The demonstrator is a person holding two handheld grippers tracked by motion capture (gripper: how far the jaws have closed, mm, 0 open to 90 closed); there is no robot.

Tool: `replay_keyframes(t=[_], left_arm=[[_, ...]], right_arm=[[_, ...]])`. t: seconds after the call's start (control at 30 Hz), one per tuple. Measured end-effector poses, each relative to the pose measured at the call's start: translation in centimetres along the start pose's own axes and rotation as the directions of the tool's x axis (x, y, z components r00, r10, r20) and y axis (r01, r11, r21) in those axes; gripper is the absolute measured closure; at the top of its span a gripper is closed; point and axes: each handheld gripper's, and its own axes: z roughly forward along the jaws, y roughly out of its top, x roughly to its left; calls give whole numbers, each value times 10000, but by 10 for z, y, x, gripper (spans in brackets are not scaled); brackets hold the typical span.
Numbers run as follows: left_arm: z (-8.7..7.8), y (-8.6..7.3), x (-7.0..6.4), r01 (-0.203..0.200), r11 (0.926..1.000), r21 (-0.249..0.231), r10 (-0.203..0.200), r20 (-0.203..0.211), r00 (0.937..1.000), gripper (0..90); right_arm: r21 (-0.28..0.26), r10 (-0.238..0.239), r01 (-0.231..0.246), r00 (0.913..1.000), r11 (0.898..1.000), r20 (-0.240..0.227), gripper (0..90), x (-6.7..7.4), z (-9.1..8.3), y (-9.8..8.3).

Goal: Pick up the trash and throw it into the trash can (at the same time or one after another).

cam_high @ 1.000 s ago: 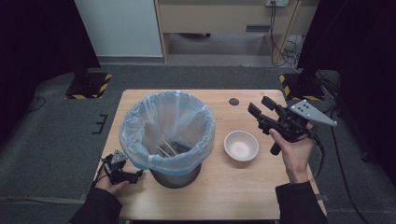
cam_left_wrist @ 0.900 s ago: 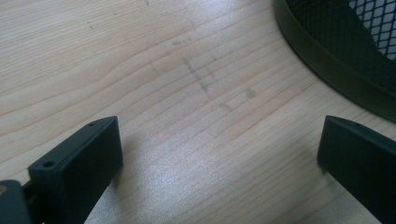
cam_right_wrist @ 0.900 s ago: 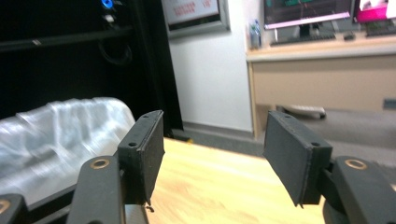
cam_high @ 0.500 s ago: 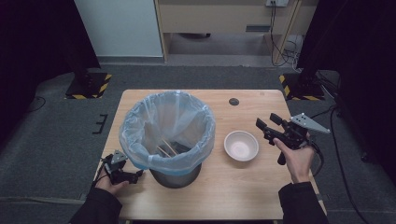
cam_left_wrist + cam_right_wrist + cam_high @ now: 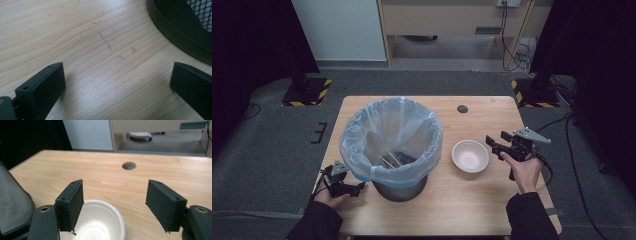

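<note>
One white bowl (image 5: 470,156) is set right of centre in the high view, upright on the table (image 5: 492,115), mouth up; being round, no long axis is shown. It is approached from the right by the right gripper (image 5: 494,146), whose jaws have just been opening and stand wide, nothing held, likely to take the rim. Left of centre, the lined bin (image 5: 392,140) is stood, probably as destination. At lower left, the left gripper (image 5: 357,189) is rested open and empty.

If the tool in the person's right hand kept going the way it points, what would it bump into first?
Most likely the white bowl: the right tool points at it with jaws open. Depth is unclear; it might pass over the rim.
</note>
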Motion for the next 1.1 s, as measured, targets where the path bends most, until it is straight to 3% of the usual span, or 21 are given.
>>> replay_keyframes(t=[0.23,0.33,0.37,0.43,0.53,0.63,0.87,1.1], left_arm=[[0,0,0,-1,10000,0,1,0,10000,0],[0,0,0,-2,10000,1,2,2,10000,0],[0,0,0,-5,10000,4,5,3,10000,0],[0,0,0,1,10000,-1,-1,0,10000,0],[0,0,0,-3,10000,0,3,1,10000,0],[0,0,0,-2,10000,1,2,1,10000,0],[0,0,0,-3,10000,-1,3,-1,10000,0],[0,0,0,-4,10000,0,4,-2,10000,0]], right_arm=[[385,32,-44,9995,9993,312,350,-6,11,-13],[747,-11,-20,9991,9972,418,383,-8,18,-20],[1088,-51,4,9991,9941,428,402,-9,23,-26],[1193,-42,-7,9992,9929,406,411,-8,25,-28],[1753,-146,82,9993,9845,349,430,-7,33,-38],[1945,-105,33,9993,9809,361,431,-8,35,-41],[2739,113,-191,9995,9616,302,451,-11,43,-57],[3273,101,-184,9996,9447,269,559,-8,48,-62]])
